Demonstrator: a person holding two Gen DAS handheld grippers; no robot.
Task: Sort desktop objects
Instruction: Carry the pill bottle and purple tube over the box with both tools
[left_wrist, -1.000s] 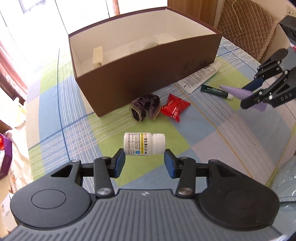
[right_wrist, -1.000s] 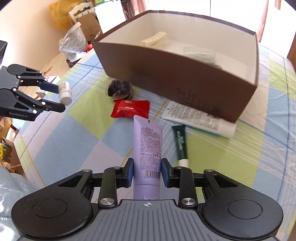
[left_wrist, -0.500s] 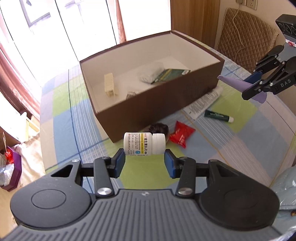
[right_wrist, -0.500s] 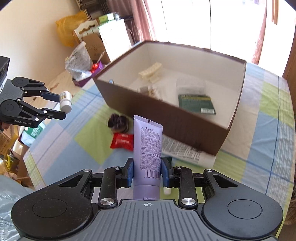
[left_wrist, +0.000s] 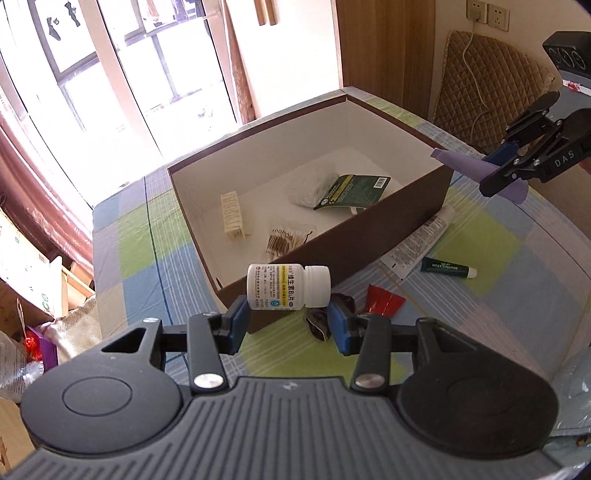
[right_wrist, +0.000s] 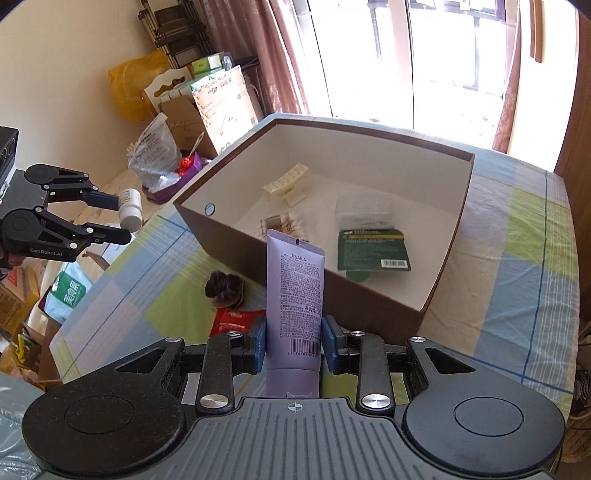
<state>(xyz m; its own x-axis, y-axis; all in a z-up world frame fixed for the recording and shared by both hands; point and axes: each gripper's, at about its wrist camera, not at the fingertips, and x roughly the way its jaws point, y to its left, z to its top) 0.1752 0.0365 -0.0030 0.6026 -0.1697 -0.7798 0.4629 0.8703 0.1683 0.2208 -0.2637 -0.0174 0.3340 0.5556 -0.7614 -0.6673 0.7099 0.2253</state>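
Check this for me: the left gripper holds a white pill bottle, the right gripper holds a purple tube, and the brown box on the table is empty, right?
Not quite. The brown box is not empty: the right wrist view shows a dark green packet, a cream clip and a clear bag inside. The rest holds: the left gripper grips the white pill bottle, and the right gripper grips the purple tube.

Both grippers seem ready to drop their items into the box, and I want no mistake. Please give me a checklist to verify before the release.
1. Left gripper holds the pill bottle by both ends: ok.
2. Right gripper is clamped on the purple tube: ok.
3. Brown box is open, with bare floor left: ok.
4. Bottle over the opening: not ok, it looks short of the near wall.
5. Tube over the opening: cannot tell.
6. Grippers apart from each other: ok.
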